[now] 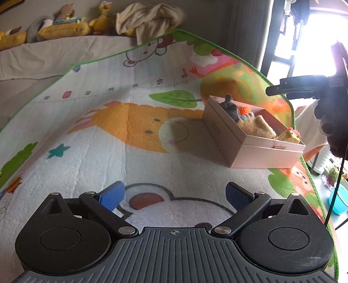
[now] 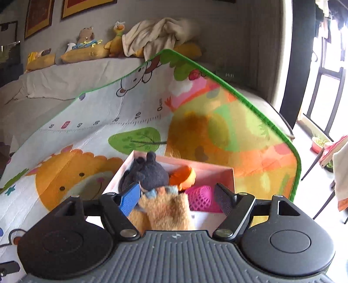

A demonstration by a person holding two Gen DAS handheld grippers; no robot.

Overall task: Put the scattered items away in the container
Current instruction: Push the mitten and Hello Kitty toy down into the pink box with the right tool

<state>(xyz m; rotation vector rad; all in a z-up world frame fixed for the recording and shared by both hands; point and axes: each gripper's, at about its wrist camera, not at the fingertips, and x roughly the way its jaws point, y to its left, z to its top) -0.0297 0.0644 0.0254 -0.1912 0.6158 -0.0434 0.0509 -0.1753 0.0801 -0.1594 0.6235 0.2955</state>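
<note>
A pink cardboard box [image 1: 221, 130] stands on the play mat [image 1: 108, 130] near its right edge. In the box lie a dark grey plush [image 1: 230, 106], an orange toy [image 1: 244, 111], a tan furry plush [image 1: 254, 127] and a yellow toy [image 1: 290, 136]. My left gripper [image 1: 175, 196] hovers open over bare mat, left of and nearer than the box. My right gripper [image 1: 271, 89] hangs above the box's right side, held by a gloved hand [image 1: 332, 130]. In the right wrist view it [image 2: 177, 199] stands open over the box [image 2: 217, 168], above the tan plush [image 2: 167, 211], dark plush [image 2: 150, 172] and a pink mesh ball [image 2: 202, 198].
The mat [image 2: 239, 141] lies on a bed with a grey sheet [image 1: 43, 56]. Yellow pillows, stuffed toys and a crumpled cream blanket [image 1: 150, 19] line the far wall. Past the mat's right edge are the floor, chair legs [image 2: 322, 204] and a bright window.
</note>
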